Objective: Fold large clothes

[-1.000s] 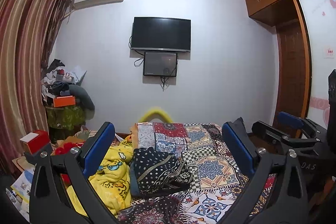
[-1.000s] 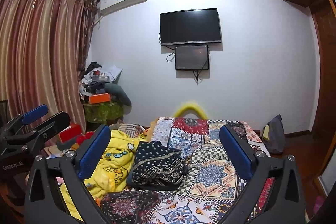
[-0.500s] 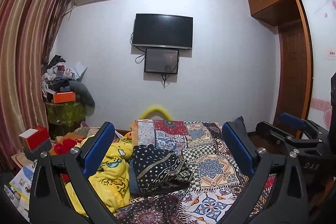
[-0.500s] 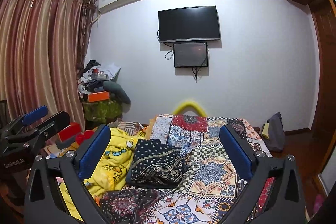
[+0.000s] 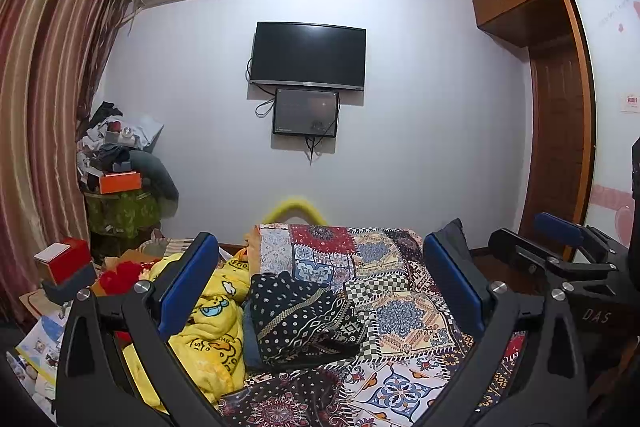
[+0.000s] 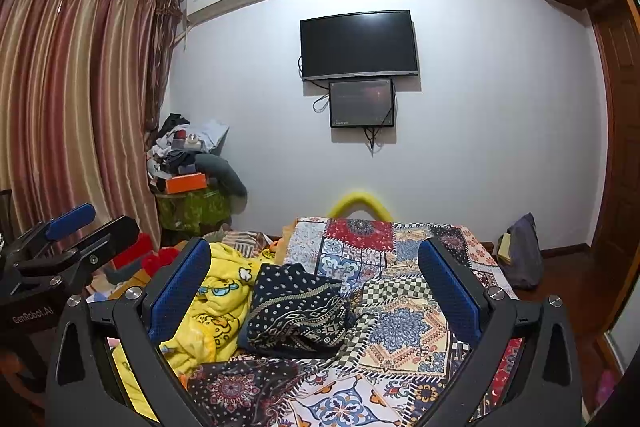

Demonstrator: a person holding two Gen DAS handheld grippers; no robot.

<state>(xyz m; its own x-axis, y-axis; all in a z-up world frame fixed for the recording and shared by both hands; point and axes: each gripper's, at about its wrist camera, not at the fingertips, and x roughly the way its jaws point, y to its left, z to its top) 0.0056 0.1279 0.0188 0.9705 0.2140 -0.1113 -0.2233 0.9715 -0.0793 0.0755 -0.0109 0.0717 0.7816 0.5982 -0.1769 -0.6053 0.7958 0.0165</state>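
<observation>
A dark navy patterned garment (image 5: 300,319) lies folded in a heap on the patchwork bedspread (image 5: 404,315); it also shows in the right wrist view (image 6: 296,311). A yellow cartoon-print garment (image 5: 208,323) lies crumpled to its left, also seen in the right wrist view (image 6: 212,303). My left gripper (image 5: 320,267) is open and empty, held above the bed. My right gripper (image 6: 314,263) is open and empty too. Each gripper shows at the other view's edge: the right gripper (image 5: 560,259) and the left gripper (image 6: 68,239).
A TV (image 5: 308,57) and a smaller screen (image 5: 306,113) hang on the far wall. A cluttered stand (image 5: 120,187) and striped curtains (image 5: 44,99) are at the left. A wooden wardrobe (image 5: 560,87) is at the right. A bag (image 6: 520,251) sits on the floor.
Both views have tilted slightly downward; the wall TV sits a little higher in frame. The garments have not moved and both grippers stay open.
</observation>
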